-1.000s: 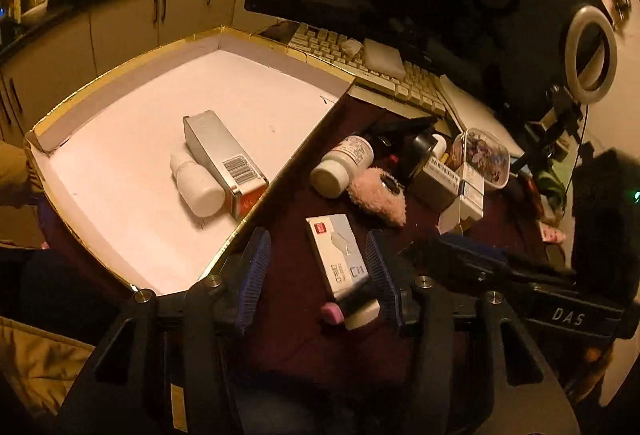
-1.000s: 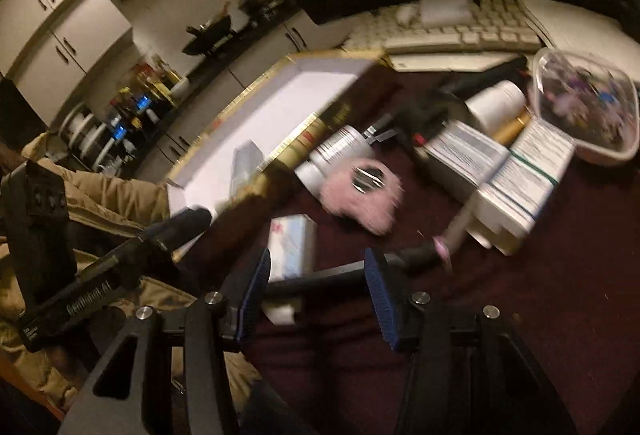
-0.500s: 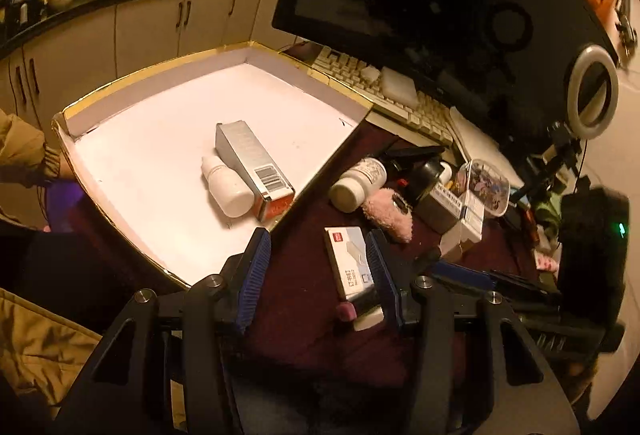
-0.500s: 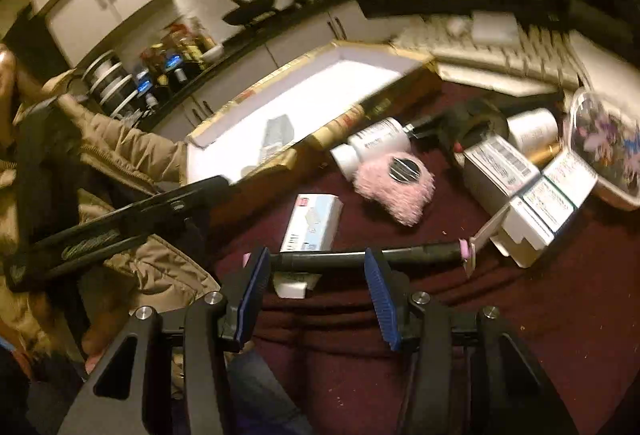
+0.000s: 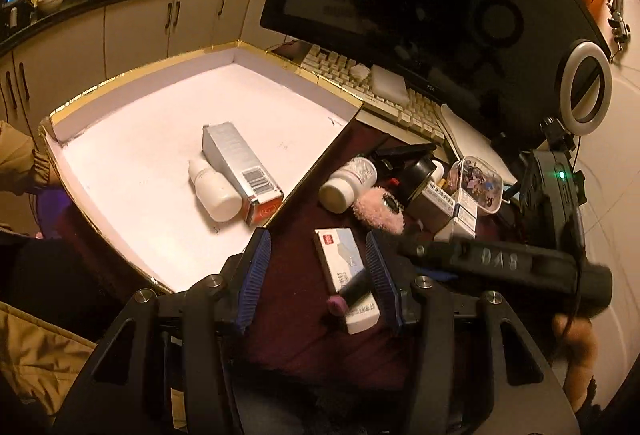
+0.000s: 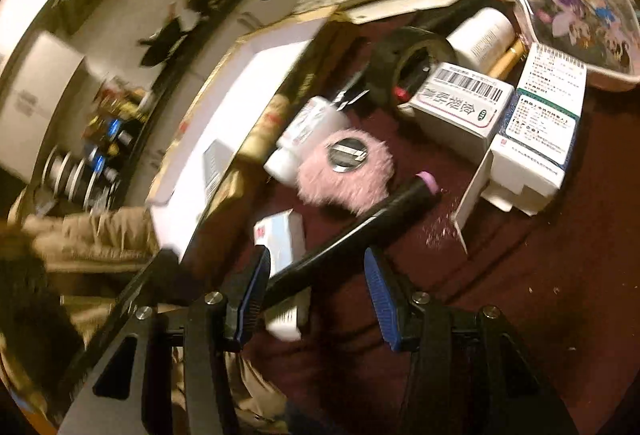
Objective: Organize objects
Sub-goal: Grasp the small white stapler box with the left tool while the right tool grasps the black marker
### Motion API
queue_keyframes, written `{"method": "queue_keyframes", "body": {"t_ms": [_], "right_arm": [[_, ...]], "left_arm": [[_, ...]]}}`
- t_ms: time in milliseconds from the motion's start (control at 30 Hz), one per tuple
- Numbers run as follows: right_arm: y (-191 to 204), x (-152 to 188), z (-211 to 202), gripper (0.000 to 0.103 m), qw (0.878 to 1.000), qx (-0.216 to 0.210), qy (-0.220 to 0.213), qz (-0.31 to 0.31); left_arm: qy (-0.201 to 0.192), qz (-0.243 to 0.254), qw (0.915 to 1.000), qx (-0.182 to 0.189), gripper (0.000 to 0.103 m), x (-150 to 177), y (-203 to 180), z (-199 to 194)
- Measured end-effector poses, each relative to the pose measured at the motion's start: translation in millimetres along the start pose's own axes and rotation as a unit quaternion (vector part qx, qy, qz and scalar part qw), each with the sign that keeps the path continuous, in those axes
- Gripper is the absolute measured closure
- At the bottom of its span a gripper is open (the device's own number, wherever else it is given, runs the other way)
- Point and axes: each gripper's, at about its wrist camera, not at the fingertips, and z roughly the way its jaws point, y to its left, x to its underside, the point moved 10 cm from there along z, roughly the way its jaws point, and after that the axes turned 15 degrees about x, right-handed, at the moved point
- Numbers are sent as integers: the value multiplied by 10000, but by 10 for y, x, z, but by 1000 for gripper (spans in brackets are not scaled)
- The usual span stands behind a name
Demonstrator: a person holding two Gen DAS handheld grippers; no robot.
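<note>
Left wrist view: the left gripper (image 5: 316, 275) hovers over the dark red desk (image 5: 296, 339) with its jaws apart and nothing clamped. A small white-and-blue carton (image 5: 340, 259) lies on the desk between them, a black pen with a pink tip (image 5: 346, 295) resting across its near end. To the left sits the gold-edged white tray (image 5: 120, 171), which already holds a silver barcode box (image 5: 240, 165) and a white bottle (image 5: 214, 191) lying side by side, touching. Outside the tray are a white pill bottle (image 5: 348, 185), a pink fluffy puff (image 5: 378, 209), and several medicine boxes (image 5: 456, 215) in a cluster.

Right wrist view, blurred: the right gripper (image 6: 316, 287) has its jaws apart too. The black pen (image 6: 360, 223) runs diagonally between them and seems to touch the left pad, but it is not clamped. Beyond lie the pink puff (image 6: 346, 169), the pill bottle (image 6: 308, 131), a roll of black tape (image 6: 412, 55), stacked medicine boxes (image 6: 500, 123) and a clear tub of small trinkets (image 6: 576, 11).

By my judgement the sorting is at an early stage: two items are in the tray, most remain on the desk.
</note>
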Motion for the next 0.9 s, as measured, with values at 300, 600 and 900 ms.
{"method": "queue_keyframes", "body": {"t_ms": [300, 600, 900], "right_arm": [[-75, 9, 20, 80, 9995, -237, -49, 215], [-457, -75, -201, 88, 9981, 4, -607, 128], [-471, 34, -196, 89, 9833, 957, -1141, -1044]], "left_arm": [[91, 8, 9999, 45, 53, 66, -49, 74], [720, -80, 9973, 69, 53, 237, -93, 377], [1105, -116, 9935, -259, 54, 294, -69, 703]]}}
